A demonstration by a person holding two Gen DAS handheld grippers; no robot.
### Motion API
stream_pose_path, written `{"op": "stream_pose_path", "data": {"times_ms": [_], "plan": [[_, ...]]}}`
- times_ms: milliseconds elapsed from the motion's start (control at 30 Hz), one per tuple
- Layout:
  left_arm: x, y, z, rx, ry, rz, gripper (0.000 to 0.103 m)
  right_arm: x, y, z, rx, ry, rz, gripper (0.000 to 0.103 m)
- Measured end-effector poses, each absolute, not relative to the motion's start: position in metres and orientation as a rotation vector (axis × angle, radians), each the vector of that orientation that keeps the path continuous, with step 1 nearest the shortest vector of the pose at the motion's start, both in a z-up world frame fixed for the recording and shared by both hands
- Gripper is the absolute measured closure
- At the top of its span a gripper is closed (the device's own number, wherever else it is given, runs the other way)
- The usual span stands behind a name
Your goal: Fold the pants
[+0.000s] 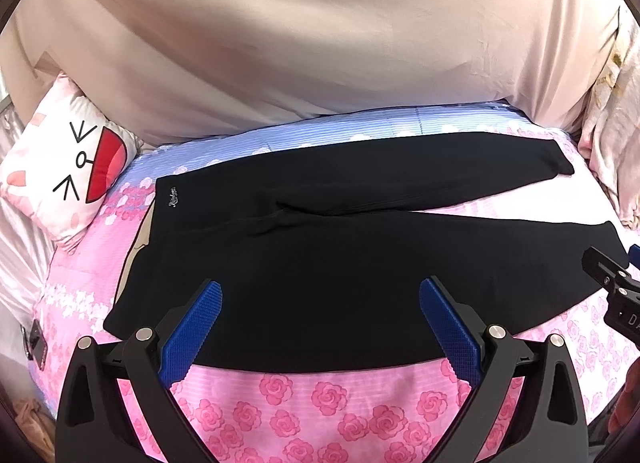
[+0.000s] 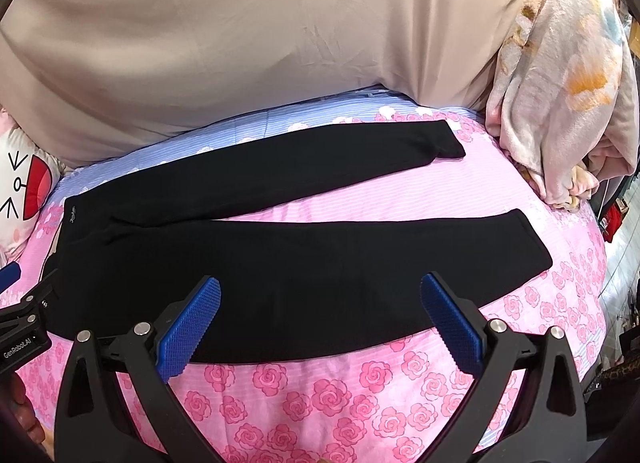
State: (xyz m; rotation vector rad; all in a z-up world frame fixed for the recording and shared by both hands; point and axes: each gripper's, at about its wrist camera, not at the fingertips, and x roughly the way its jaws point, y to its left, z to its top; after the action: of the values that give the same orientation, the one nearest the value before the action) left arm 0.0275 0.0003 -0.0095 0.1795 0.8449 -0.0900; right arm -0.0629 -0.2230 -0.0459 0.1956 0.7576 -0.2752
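Observation:
Black pants (image 1: 340, 259) lie flat on the bed, waistband at the left, both legs stretched to the right and spread apart in a V; they also show in the right wrist view (image 2: 300, 263). A small logo (image 1: 173, 196) marks the waistband. My left gripper (image 1: 320, 291) is open and empty, hovering over the near leg by the waist end. My right gripper (image 2: 320, 287) is open and empty over the near leg, further toward the cuff (image 2: 532, 239). The right gripper's body shows at the left wrist view's right edge (image 1: 616, 283).
The bed has a pink rose-print sheet (image 1: 320, 403) with a blue striped band at the far side. A cat-face pillow (image 1: 68, 167) lies at the left, a bunched blanket (image 2: 560, 83) at the right, and a beige cover (image 1: 320, 43) behind.

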Motion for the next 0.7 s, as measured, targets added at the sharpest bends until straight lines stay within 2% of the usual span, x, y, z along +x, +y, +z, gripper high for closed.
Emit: {"op": "stream_pose_path", "data": {"times_ms": [700], "plan": [[0.0239,0.0046,-0.0069,0.174,0.842,-0.092,0.006,-0.0642,-0.2196,-0.0454,0.198,0.755,-0.276,0.005]]}}
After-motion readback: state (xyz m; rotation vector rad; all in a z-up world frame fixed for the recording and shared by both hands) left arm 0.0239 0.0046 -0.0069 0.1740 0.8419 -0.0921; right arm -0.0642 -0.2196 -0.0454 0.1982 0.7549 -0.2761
